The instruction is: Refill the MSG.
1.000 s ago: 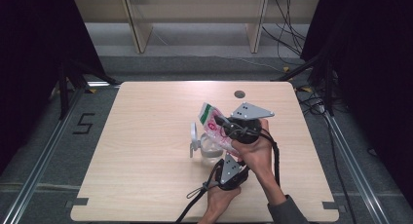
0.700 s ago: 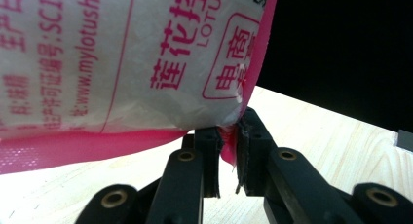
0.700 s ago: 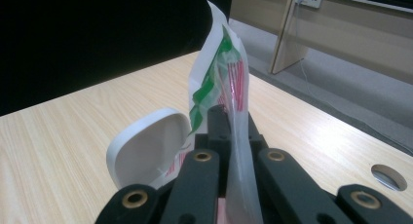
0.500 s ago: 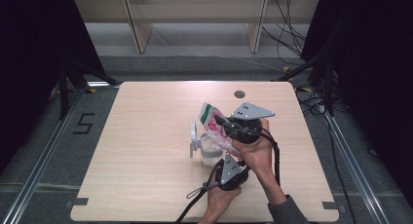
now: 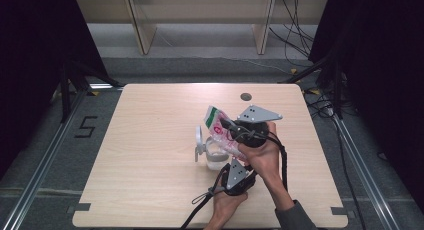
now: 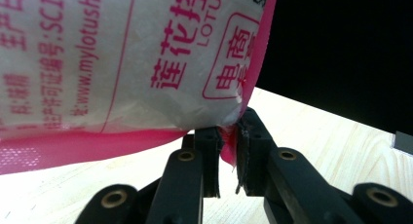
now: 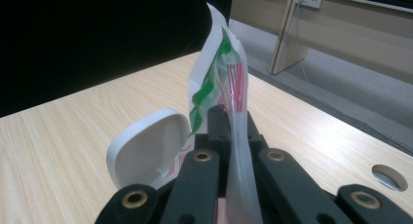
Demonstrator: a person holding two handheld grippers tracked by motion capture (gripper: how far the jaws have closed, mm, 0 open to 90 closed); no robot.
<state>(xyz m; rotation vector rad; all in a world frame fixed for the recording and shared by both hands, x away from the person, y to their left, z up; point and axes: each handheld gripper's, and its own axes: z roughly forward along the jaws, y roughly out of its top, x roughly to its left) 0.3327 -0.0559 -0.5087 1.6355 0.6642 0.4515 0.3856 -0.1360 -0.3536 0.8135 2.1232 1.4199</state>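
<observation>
Both hands low over the table's near edge — left gripper [image 6: 226, 151] and right gripper [image 7: 233, 136] each clamped on the bag [image 5: 220, 130] — nothing has shifted since a second ago.

Bag [image 6: 122, 63] cut off at frame edges — container [image 5: 216, 155] partly hidden, hand [image 5: 262, 152] over it

Packet [image 5: 218, 126] above the open container [image 5: 214, 155], between left tongs [image 5: 235, 166] and right tongs [image 5: 231, 135], mid-table [image 5: 150, 155].

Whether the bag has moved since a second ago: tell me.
No. In the high view the bag sits the same way off the round hole in the table, held by the left gripper and the right gripper.
</observation>
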